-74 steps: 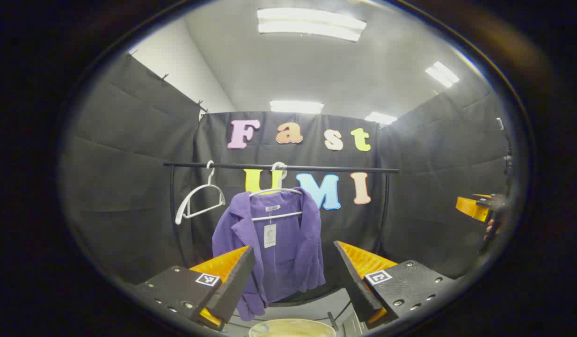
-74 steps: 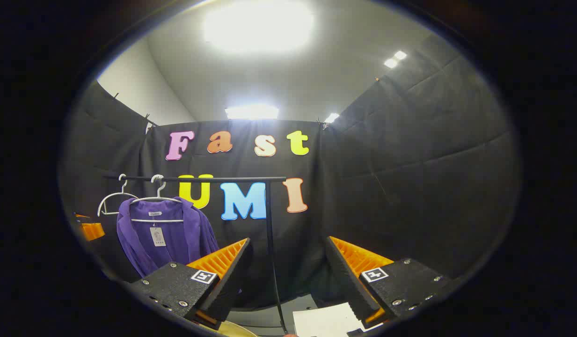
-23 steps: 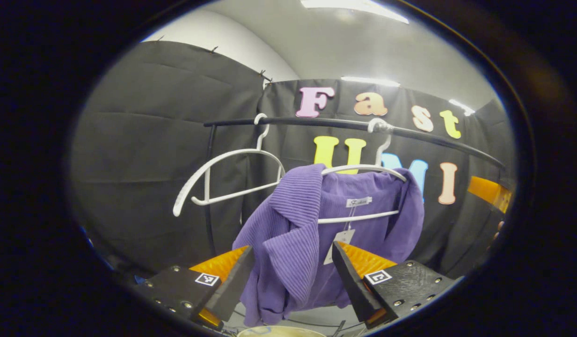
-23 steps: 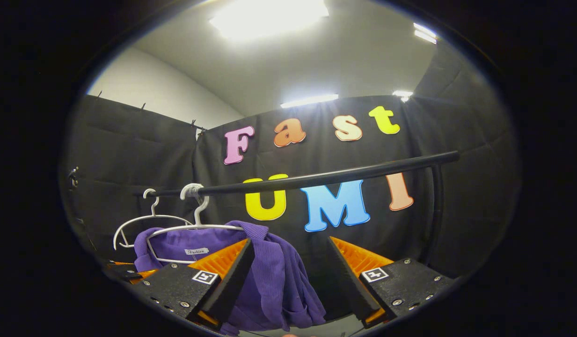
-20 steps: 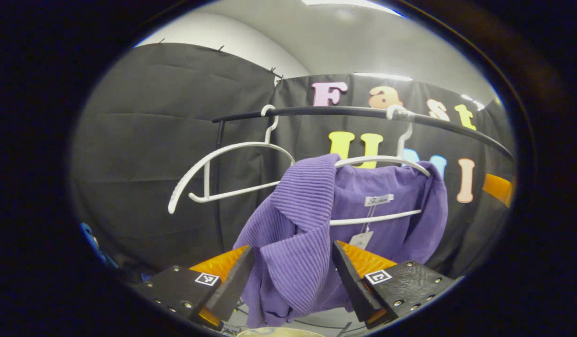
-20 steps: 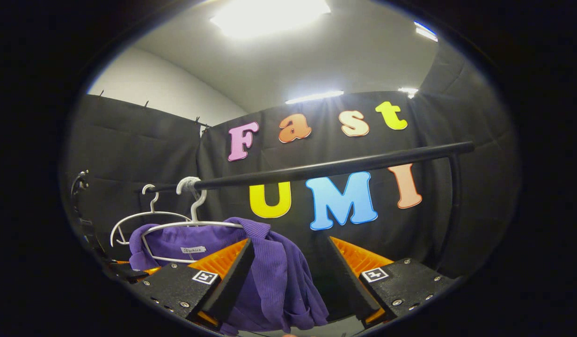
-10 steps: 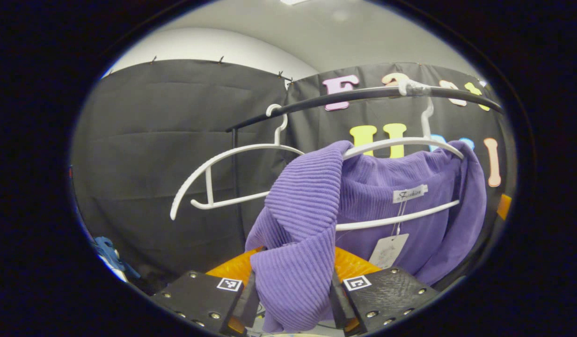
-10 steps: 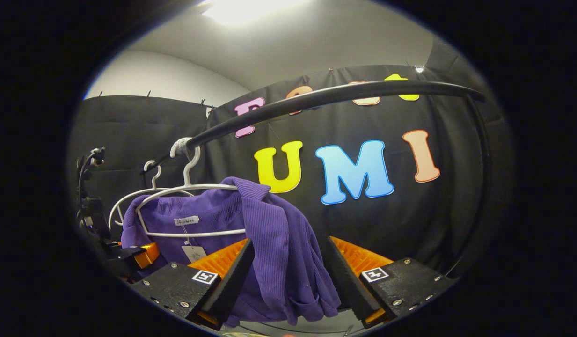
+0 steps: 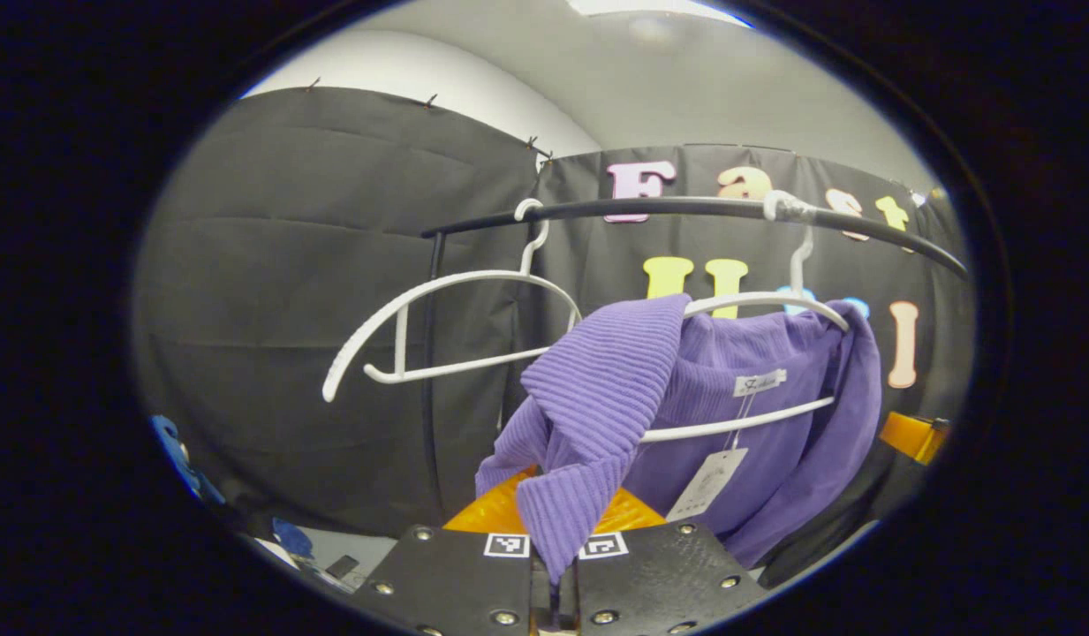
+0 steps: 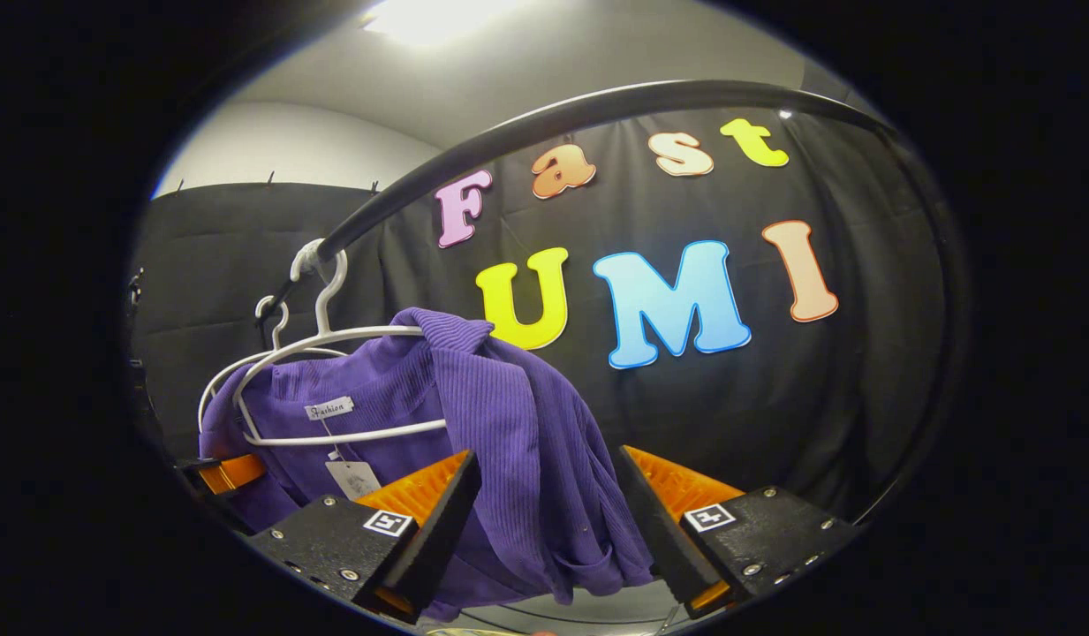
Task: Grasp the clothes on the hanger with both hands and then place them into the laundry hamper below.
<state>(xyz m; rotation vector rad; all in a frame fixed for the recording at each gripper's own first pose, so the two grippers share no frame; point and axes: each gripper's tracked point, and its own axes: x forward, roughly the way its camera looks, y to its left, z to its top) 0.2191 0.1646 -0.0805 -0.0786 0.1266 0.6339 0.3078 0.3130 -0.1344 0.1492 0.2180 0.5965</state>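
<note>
- Left gripper (image 9: pixel 553 565) sits at 6 o'clock in the left gripper view, its two fingers pressed together on a fold of the purple jacket (image 9: pixel 597 406); half a second back they were only closing in, and a second back they stood wide apart.
- Right gripper (image 10: pixel 544 512) at 6 o'clock in the right gripper view: fingers spread wide, the jacket's other front panel (image 10: pixel 526 459) hanging in the gap between them, not pinched. It has come closer since a second ago, when the cloth lay off toward 7 o'clock.
- Count so far: two grippers, one jacket, two white hangers, one black rail.
- The jacket hangs on the loaded hanger (image 9: pixel 756 305), long axis running straight down, collar up at 12, hem toward 6. The gripped lapel is drawn down and toward the left gripper.
- One paper tag (image 9: pixel 707 481) dangles from the neck label, toward 5 o'clock of the left gripper view.
- The bare hanger (image 9: pixel 438 291) hangs just beside it, at 10 o'clock.
- Both hooks ride the rail (image 9: pixel 668 208), sweeping from 11 to 2 o'clock.
- Orange of the right gripper peeks in at 4 o'clock of the left gripper view.
</note>
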